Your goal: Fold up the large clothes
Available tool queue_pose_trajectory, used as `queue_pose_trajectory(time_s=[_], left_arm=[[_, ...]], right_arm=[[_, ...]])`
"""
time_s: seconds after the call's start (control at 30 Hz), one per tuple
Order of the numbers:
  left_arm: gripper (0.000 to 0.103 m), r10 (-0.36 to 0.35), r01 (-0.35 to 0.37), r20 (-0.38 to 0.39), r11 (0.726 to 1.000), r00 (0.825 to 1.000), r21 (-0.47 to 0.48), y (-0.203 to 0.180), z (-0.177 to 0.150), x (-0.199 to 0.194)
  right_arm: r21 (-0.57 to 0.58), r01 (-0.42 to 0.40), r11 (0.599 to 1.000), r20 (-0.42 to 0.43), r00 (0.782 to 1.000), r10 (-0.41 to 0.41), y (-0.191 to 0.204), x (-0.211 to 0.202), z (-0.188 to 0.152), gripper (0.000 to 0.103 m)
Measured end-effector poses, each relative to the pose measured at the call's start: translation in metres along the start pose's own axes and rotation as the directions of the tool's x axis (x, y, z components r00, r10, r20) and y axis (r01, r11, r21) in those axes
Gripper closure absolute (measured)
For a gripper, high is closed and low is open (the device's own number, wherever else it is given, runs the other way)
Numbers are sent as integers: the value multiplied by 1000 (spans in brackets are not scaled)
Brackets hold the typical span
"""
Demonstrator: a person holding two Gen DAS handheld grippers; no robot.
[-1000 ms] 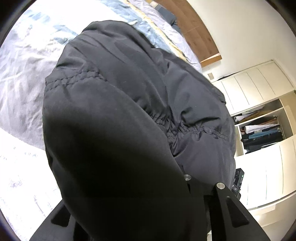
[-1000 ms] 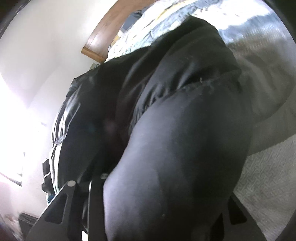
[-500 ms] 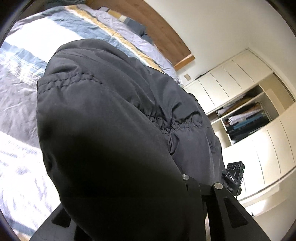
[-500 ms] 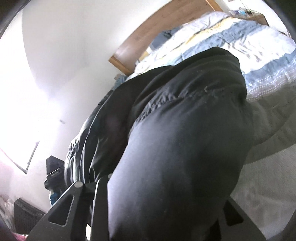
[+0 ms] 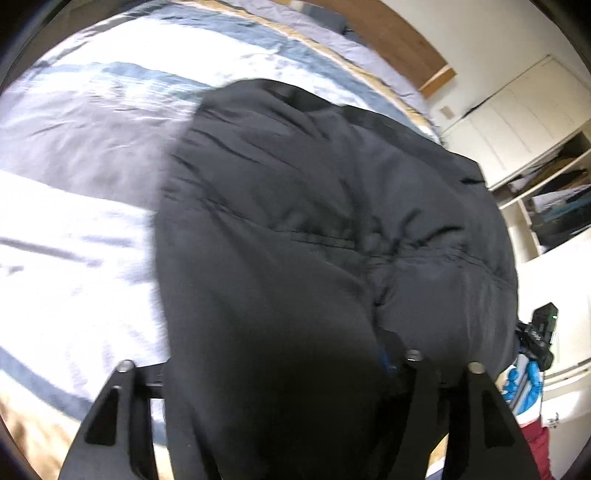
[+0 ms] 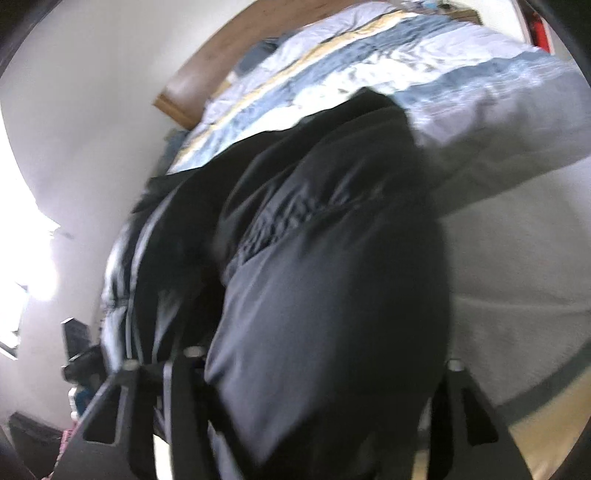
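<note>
The bed (image 5: 92,155) fills the background of both views. Its cover carries broad stripes of white, blue-grey, grey and yellow, and a brown wooden headboard (image 5: 402,33) stands at its far end against a pale wall.

The black jacket (image 5: 314,229) is the next largest item. It is padded, with stitched seams and gathered puckers across the fabric. It lies bunched on the bed cover, its far edge resting on the stripes and its near part rising toward my two cameras. In the right wrist view the same jacket (image 6: 325,266) shows a paler lining or trim along its left edge.

A white cupboard (image 5: 517,122) stands at the right of the left wrist view. One section is open, with stacked items on shelves; what they are cannot be made out.

My left claw (image 5: 288,363): jaws opening. The black fingers stand apart, and jacket fabric fills the gap between them. The left finger stands clear of the cloth. The pads are not clamped on it.

My right claw (image 6: 291,363): jaws opening. Fingers spread, with a fold of the jacket lying between them and draped over the near ends. No clamping is visible.

Both views are blurred by motion.

A small black device (image 5: 543,325) sits beside the jacket's right edge.
</note>
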State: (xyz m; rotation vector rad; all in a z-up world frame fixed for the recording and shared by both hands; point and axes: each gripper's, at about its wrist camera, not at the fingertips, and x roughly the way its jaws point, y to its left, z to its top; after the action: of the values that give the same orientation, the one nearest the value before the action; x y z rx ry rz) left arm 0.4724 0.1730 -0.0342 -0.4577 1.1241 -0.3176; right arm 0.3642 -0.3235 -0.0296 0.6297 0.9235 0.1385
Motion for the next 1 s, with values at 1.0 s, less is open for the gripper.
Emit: queue_pose_trajectory(time_s=[1.0], left_arm=[[1, 318, -375, 387, 924, 866, 79, -78, -201, -152]], right_arm=[[-212, 305, 928, 294, 926, -237, 105, -169, -177, 28]])
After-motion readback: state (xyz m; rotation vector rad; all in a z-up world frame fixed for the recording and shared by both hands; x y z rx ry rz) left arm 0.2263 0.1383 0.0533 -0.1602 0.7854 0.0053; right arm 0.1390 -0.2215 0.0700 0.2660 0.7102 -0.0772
